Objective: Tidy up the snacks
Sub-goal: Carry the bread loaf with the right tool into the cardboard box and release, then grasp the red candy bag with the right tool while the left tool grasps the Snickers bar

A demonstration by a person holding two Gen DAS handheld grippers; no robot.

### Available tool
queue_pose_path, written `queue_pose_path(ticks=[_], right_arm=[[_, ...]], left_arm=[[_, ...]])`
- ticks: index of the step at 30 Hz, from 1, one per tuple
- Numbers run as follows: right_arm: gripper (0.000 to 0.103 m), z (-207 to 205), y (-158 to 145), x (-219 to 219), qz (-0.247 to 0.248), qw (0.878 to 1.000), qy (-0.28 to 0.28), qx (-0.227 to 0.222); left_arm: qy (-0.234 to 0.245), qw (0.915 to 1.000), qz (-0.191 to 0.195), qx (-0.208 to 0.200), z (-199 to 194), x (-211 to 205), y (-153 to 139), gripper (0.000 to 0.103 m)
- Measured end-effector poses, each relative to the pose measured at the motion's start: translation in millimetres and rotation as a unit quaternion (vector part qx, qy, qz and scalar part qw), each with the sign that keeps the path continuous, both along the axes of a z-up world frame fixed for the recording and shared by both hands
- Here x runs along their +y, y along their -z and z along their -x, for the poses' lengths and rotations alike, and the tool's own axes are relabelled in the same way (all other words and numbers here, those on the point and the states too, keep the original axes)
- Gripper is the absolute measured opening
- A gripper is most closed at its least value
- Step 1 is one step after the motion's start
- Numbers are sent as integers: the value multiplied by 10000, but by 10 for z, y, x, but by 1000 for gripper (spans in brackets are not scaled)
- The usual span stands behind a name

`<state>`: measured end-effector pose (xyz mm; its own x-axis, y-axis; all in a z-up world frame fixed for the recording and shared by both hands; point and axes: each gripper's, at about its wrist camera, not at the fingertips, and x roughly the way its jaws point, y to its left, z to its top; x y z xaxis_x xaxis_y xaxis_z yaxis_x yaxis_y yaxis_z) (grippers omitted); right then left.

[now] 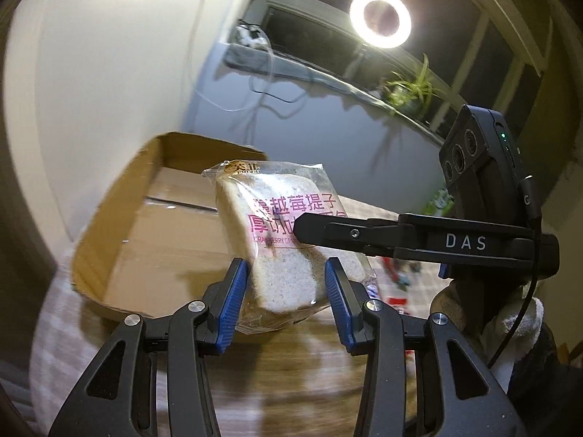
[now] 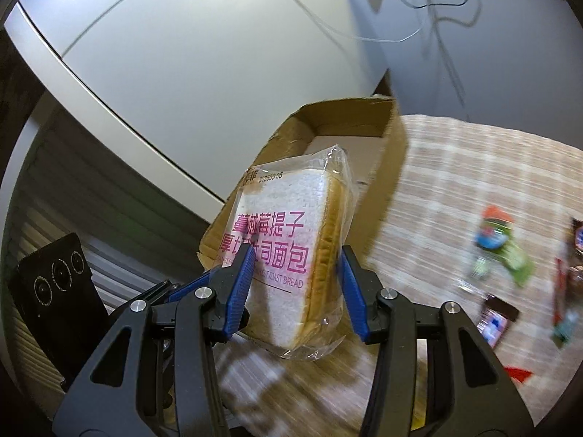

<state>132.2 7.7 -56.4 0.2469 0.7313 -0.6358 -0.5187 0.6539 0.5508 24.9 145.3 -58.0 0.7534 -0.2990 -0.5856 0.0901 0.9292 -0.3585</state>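
One clear-wrapped packet of cranberry toast bread [image 1: 280, 218] with pink lettering hangs in the air just in front of an open cardboard box [image 1: 164, 218]. My left gripper [image 1: 285, 264] is shut on its lower part, blue pads against both sides. My right gripper [image 2: 298, 251] is shut on the same bread packet [image 2: 284, 218], its fingers [image 1: 328, 235] reaching in from the right across the wrapper. The box [image 2: 346, 123] looks empty inside and lies behind the packet, against a white cabinet.
Several small snack packs [image 2: 503, 251] lie blurred on the checked tablecloth [image 2: 455, 167] to the right. A white cabinet [image 2: 182, 73] stands left of the box. A ring light [image 1: 380, 18], a plant [image 1: 415, 83] and loose cables sit at the back. A gloved hand [image 1: 517, 317] holds the right gripper.
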Motion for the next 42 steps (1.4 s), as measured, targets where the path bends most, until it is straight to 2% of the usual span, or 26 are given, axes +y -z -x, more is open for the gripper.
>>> queue_pose_path(ticks=[7,16,21,24,26,31,34,42], right_arm=[[49,-120,100,387,123,9997,-223,6],[49,-274,240,612,386,9987,-312,82],[64,-295,258,606,478,9986,-241,0],[73,-264,193,568,499,9984,-224,-145],[75,-241,147,533,531,9980,-187,-294],[75,-156,61,388,622,9967,-121,-515],[75,-67,-4,267,850,9931,-39,-810],[75,129,-98,-362,903,9876,326,-1239]], left_arm=[[-305,9995,-23,92,-112,302,125,42],[-494,9982,-149,302,-258,398,260,41],[-575,9975,-206,348,-241,415,291,41],[-639,9972,-215,337,-223,438,279,41],[-671,9970,-208,318,-208,441,257,41],[-666,9972,-268,218,-152,385,183,43],[-633,9975,-300,116,-107,321,133,50],[-306,9989,-344,24,8,8,52,50]])
